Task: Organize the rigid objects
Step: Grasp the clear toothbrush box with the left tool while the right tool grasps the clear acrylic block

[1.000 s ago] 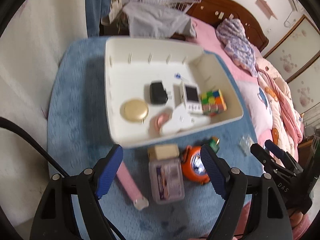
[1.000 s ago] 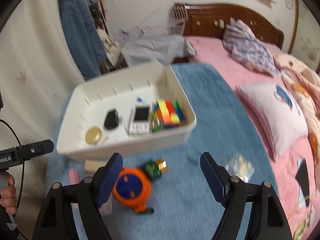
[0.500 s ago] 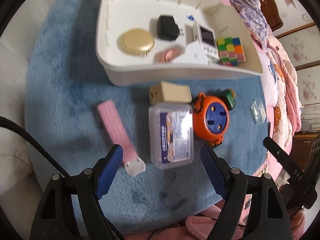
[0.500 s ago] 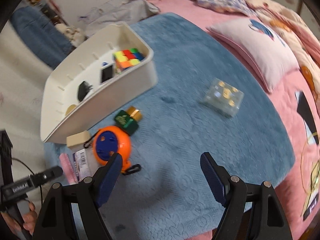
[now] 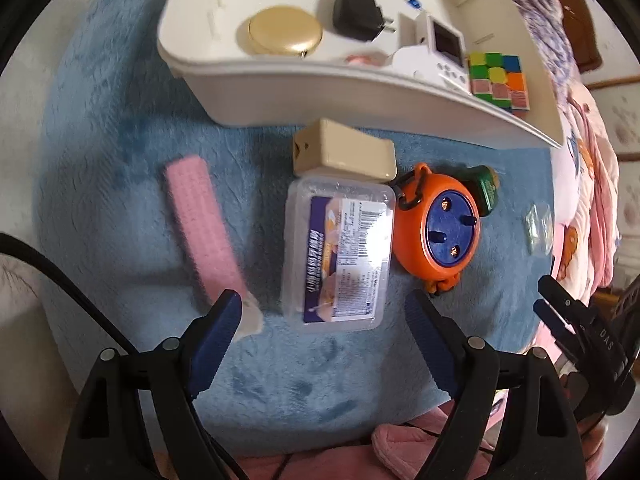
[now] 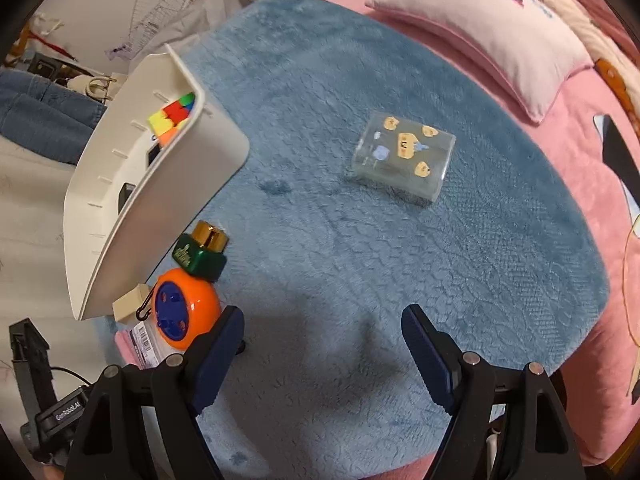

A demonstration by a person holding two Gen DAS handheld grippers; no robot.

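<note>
My left gripper (image 5: 324, 320) is open and empty, just above a clear lidded box with a purple label (image 5: 338, 252). Beside it lie a pink strip (image 5: 200, 220), a beige block (image 5: 344, 152), an orange round reel (image 5: 440, 228) and a green bottle with a gold cap (image 5: 486, 188). The white bin (image 5: 320, 84) holds a gold disc (image 5: 284, 34), a black charger (image 5: 356, 14), a small white device (image 5: 444, 44) and a colour cube (image 5: 498, 76). My right gripper (image 6: 322, 340) is open and empty over the blue mat, short of a clear box with stickers (image 6: 404, 156).
The blue fleece mat (image 6: 400, 280) lies on a pink bed. A pink pillow (image 6: 492, 28) sits at its far right. The white bin (image 6: 160, 184), orange reel (image 6: 184, 312) and green bottle (image 6: 202, 252) are at the left of the right wrist view.
Both grippers have tilted down and come closer to the mat. The left now hangs over the clear labelled box; the right has swung toward the sticker box. Both stay open.
</note>
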